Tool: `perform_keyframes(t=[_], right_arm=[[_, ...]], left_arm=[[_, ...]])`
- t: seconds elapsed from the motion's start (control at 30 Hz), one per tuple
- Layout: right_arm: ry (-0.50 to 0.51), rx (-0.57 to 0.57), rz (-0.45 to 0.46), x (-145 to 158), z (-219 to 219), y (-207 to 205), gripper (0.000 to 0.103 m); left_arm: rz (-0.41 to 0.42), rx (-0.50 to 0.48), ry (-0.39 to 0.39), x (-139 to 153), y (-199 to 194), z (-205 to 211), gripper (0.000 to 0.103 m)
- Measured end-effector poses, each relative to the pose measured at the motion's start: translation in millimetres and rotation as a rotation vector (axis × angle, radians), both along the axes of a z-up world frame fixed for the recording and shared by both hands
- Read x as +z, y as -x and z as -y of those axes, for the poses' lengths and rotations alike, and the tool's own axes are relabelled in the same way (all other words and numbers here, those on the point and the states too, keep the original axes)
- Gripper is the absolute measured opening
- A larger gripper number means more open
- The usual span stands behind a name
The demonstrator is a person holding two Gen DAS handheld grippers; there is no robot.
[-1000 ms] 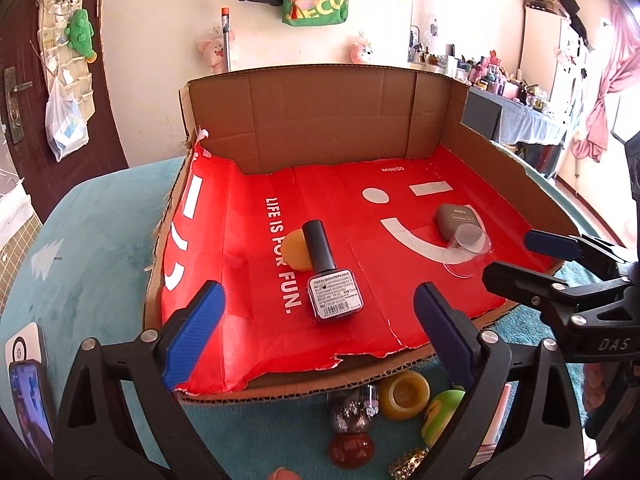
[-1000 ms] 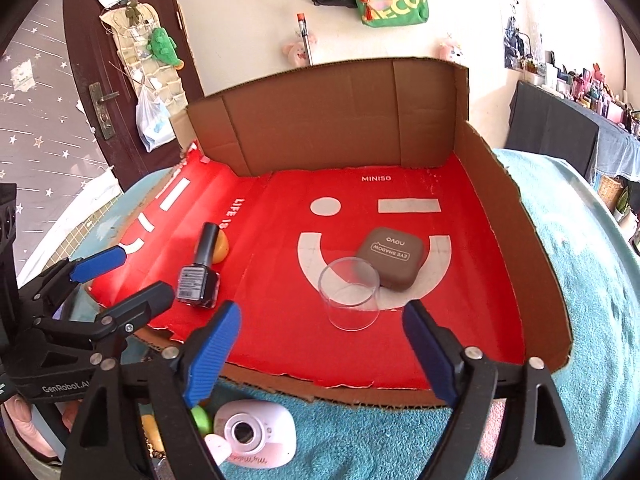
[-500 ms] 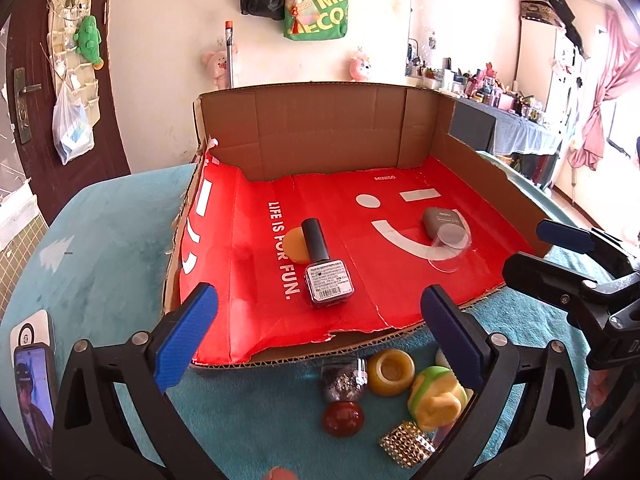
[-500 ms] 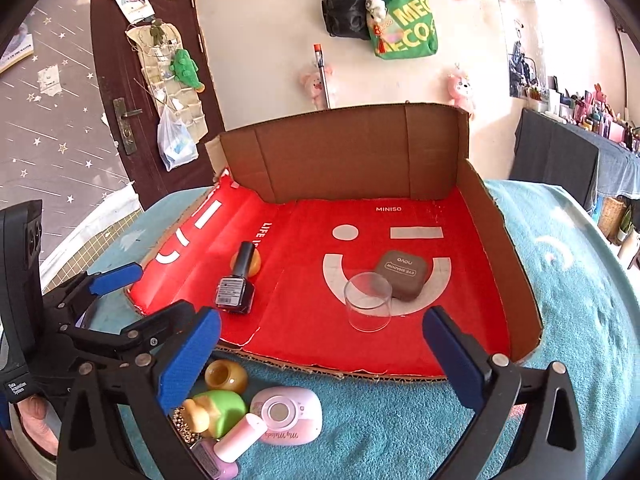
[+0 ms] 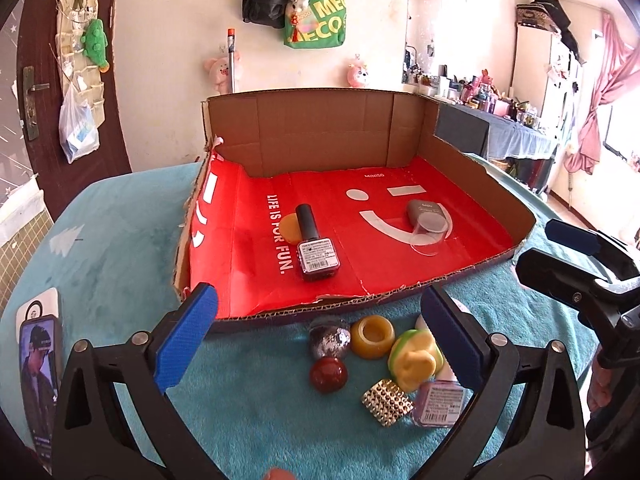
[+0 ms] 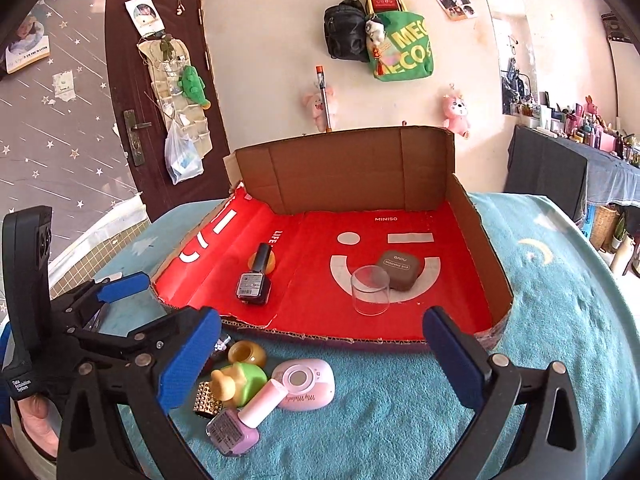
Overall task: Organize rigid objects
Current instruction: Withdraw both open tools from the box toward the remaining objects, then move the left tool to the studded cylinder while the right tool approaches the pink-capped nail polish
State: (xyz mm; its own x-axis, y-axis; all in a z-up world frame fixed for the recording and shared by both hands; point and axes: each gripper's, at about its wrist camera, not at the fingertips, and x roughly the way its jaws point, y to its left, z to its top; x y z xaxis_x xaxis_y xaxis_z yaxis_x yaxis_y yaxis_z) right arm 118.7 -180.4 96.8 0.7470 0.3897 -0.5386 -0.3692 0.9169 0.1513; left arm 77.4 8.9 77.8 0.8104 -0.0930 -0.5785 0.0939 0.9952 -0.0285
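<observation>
An open cardboard box (image 5: 484, 262) with a red lining holds a dark nail polish bottle (image 5: 315, 249), an orange round piece (image 5: 288, 229), a clear cup (image 6: 370, 290) and a brown eye-shadow compact (image 6: 400, 268). In front of the box, on the teal blanket, lie a glitter jar (image 5: 330, 336), a yellow ring jar (image 5: 374, 336), a red ball (image 5: 328, 374), a green-yellow duck toy (image 5: 414, 360), a gold studded block (image 5: 386, 400), a lilac nail polish bottle (image 6: 240, 424) and a pink compact (image 6: 306, 384). My left gripper (image 5: 319, 296) and right gripper (image 6: 322, 316) hang open and empty over these loose items.
A phone (image 5: 38, 364) lies at the blanket's left edge. The box has tall walls at the back and right and a low torn front lip. A brown door (image 6: 160, 120) stands at the back left, a dark draped table (image 6: 560, 176) at the right.
Both grippers have drawn back from the box toward the near side. The loose items in front of the box have come into full view. The jaws have spread a little wider.
</observation>
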Motion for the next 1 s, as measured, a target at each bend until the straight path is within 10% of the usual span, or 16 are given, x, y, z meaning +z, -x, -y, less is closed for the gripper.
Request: perform_keyframes(t=[1.0], right_arm=[[0.008, -0.066, -0.015, -30, 5, 62, 0.103]], left_arm=[[-0.061, 0.057, 0.017, -29, 49, 1, 0.103]])
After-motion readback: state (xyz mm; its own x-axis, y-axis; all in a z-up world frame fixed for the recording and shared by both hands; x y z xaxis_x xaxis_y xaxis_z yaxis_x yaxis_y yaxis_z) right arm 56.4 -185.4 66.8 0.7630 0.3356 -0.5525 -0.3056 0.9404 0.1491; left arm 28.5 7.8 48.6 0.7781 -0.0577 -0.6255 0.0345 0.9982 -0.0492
